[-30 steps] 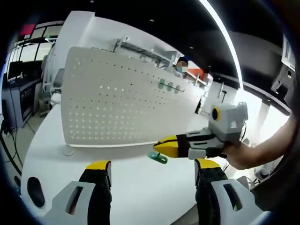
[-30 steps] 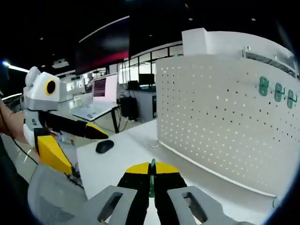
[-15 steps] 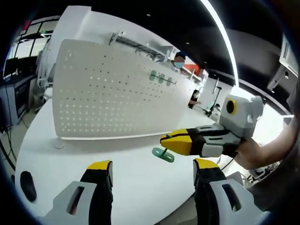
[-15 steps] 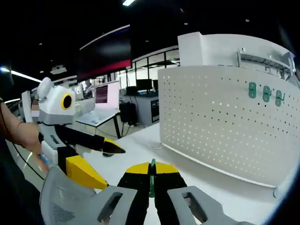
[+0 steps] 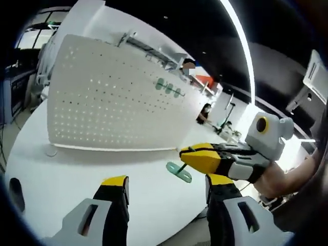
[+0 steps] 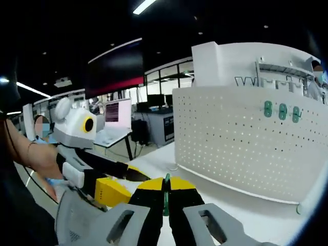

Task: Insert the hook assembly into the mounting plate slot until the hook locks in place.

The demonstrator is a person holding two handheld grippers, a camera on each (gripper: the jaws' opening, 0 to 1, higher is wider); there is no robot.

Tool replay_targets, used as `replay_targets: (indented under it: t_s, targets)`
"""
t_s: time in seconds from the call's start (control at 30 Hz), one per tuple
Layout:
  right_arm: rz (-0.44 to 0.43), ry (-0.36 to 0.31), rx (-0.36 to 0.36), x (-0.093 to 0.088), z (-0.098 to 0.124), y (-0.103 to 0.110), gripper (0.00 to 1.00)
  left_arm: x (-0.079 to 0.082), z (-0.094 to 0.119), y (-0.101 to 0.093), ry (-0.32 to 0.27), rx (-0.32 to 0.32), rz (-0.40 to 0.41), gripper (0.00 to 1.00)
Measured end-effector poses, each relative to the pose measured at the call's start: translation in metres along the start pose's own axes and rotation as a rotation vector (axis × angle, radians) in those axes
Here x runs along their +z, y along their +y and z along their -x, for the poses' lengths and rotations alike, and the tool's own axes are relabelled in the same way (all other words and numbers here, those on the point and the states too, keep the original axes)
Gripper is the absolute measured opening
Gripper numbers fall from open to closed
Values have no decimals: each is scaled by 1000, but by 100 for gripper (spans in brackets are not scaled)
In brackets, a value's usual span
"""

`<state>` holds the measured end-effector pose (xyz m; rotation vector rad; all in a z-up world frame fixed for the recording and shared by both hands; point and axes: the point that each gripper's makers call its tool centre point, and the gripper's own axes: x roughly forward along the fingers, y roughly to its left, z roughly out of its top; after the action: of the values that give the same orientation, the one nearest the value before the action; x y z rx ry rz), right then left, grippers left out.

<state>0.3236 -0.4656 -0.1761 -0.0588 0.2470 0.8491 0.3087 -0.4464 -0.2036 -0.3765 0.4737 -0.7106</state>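
Right claw [image 6: 165,190] pinching green hook [image 6: 166,197] — mostly hidden | left claw [image 5: 165,183] spread

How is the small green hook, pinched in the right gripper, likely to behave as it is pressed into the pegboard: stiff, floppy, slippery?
The green hook looks like moulded plastic, so probably stiff and light. The right gripper pinches a thin edge of it, so it may twist when pushed. The white pegboard stands upright on the table and might tip or slide.

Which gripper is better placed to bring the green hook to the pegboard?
Right. The right gripper is shut on the green hook and faces the pegboard; the left gripper is open.
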Motion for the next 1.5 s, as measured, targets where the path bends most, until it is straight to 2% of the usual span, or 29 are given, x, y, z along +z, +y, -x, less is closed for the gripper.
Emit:
replay_targets:
  t_s: [0.3,0.5,0.9,1.03,1.33,1.5]
  targets:
    - [-8,-42,-4,15,9,1,0,-3,-6,-3,31,-23,36,51]
    - [-3,-53,11,18,10,5,0,-1,-10,-10,22,-52,95,45]
    - [30,-96,60,26,10,17,0,4,-10,-30,5,-170,260,16]
    - [36,-99,68,26,9,17,0,5,-10,-35,5,-197,288,8]
    - [42,-100,84,24,8,17,0,5,-8,-31,9,-185,293,5]
    - [25,-65,86,15,10,16,0,0,-9,-27,47,-132,190,3]
